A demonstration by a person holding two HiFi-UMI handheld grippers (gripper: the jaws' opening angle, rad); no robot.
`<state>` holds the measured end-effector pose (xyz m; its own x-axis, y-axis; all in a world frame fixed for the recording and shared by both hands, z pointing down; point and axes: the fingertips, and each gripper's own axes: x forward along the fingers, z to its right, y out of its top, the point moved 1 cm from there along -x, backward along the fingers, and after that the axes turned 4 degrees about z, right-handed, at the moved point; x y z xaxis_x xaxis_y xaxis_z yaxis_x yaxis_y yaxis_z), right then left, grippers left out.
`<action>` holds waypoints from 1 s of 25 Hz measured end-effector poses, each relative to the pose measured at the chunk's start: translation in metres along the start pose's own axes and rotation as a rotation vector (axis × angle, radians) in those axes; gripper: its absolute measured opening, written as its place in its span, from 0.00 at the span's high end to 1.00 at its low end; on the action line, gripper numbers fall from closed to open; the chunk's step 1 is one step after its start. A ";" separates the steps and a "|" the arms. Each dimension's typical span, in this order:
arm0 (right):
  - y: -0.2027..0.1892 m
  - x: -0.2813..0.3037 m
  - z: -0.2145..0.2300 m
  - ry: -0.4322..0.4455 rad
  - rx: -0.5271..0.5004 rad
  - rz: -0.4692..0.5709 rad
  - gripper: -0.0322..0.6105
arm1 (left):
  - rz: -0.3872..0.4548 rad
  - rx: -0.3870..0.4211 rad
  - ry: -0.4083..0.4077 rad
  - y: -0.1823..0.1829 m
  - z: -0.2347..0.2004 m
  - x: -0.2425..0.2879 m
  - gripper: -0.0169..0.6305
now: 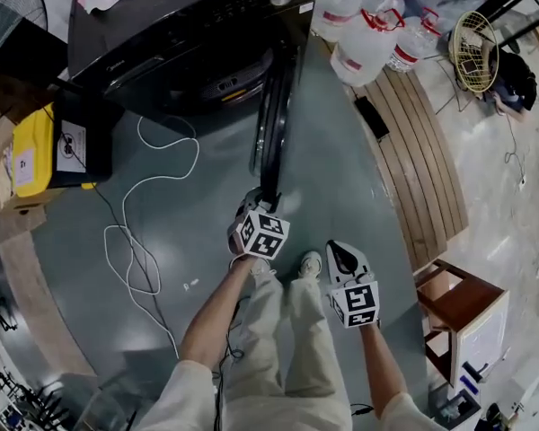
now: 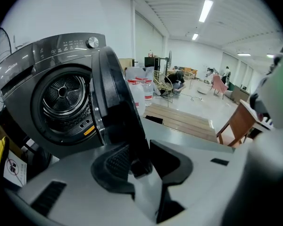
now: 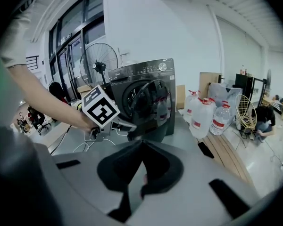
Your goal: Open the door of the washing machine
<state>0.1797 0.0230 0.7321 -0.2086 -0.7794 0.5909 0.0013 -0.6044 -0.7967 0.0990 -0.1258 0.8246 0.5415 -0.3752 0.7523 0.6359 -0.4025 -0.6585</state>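
Observation:
The dark grey washing machine point(image 1: 162, 25) stands at the top of the head view, and its steel drum point(image 2: 61, 93) is exposed. Its round door point(image 1: 274, 124) is swung out edge-on toward me. My left gripper point(image 1: 266, 197) is at the door's free edge. In the left gripper view the door's rim point(image 2: 115, 102) runs down between the jaws, which are shut on it point(image 2: 140, 161). My right gripper point(image 1: 340, 251) hangs lower right, apart from the door, shut with nothing in it point(image 3: 142, 144). The right gripper view shows the machine point(image 3: 146, 93) and the left gripper's marker cube point(image 3: 101, 109).
Several large water bottles point(image 1: 364, 39) stand right of the machine beside a wooden slat platform point(image 1: 422, 151). A white cable point(image 1: 153, 196) loops over the grey floor on the left, near a yellow box point(image 1: 31, 151). A wooden stool point(image 1: 463, 303) sits lower right. My shoes point(image 1: 310, 263) are below the grippers.

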 end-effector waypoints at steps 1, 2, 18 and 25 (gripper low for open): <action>-0.003 -0.005 0.005 -0.007 0.003 0.000 0.95 | 0.002 -0.005 -0.003 0.003 0.007 0.002 0.80; -0.006 -0.010 0.011 -0.015 0.006 0.000 0.95 | 0.005 -0.009 -0.008 0.006 0.014 0.004 0.80; -0.040 -0.065 0.076 -0.120 0.079 0.009 0.95 | 0.036 -0.044 -0.087 0.059 0.110 0.048 0.77; -0.053 -0.090 0.103 -0.165 0.109 0.010 0.95 | 0.035 -0.041 -0.110 0.082 0.142 0.068 0.77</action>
<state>0.2989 0.1083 0.7339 -0.0446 -0.7968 0.6026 0.1103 -0.6035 -0.7897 0.2662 -0.0662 0.8244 0.6218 -0.2965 0.7249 0.5936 -0.4253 -0.6832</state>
